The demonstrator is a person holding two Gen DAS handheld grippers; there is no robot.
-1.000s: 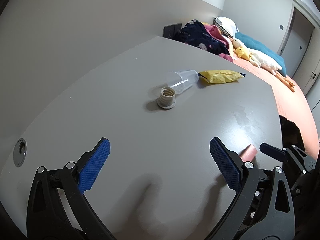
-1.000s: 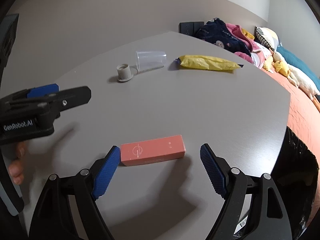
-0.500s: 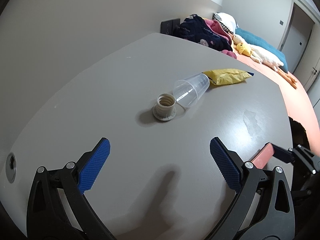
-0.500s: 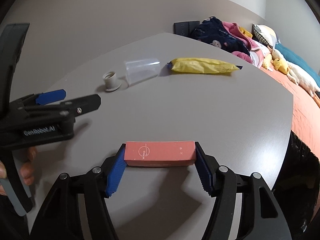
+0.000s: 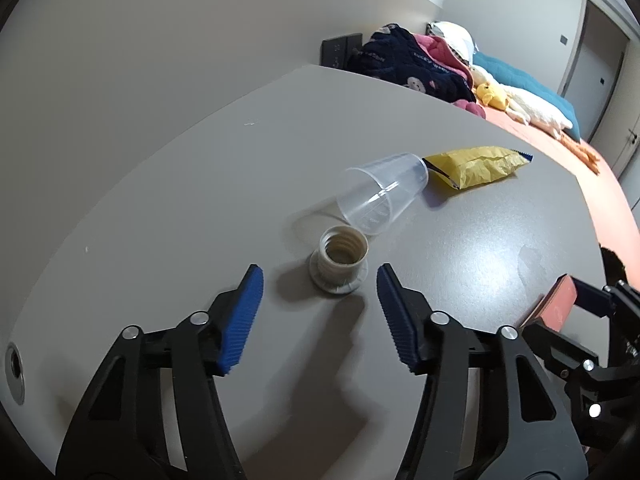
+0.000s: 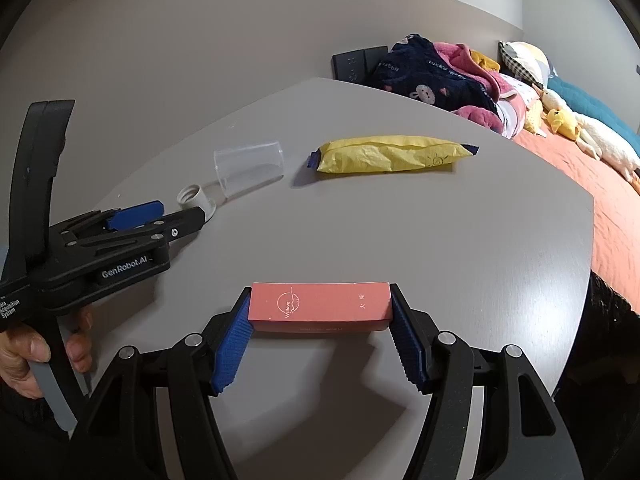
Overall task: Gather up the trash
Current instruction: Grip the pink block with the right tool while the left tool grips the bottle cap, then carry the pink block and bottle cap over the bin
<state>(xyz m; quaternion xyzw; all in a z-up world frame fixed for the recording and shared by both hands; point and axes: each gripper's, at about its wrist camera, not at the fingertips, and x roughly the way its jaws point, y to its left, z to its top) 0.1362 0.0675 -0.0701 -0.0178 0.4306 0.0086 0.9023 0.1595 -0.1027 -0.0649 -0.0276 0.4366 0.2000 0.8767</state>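
Observation:
My right gripper (image 6: 319, 318) is shut on a pink cardboard box (image 6: 319, 307), gripped by its two short ends just above the grey table (image 6: 440, 220). The box also shows in the left wrist view (image 5: 554, 307). My left gripper (image 5: 319, 302) is open, its jaws on either side of a small white threaded socket cap (image 5: 339, 264) that stands on the table; the cap also shows in the right wrist view (image 6: 195, 199). A clear plastic cup (image 5: 380, 198) lies on its side just behind the cap. A yellow snack wrapper (image 5: 478, 165) lies beyond the cup.
A pile of clothes (image 6: 436, 76) and a black wall socket panel (image 6: 358, 62) sit past the table's far edge. A bed with an orange cover (image 6: 616, 208), pillows and plush toys runs along the right. A round metal grommet (image 5: 15, 366) is set in the table at left.
My right gripper closed on the pink box and lifted it slightly. My left gripper moved forward to the socket cap and its jaws narrowed around it.

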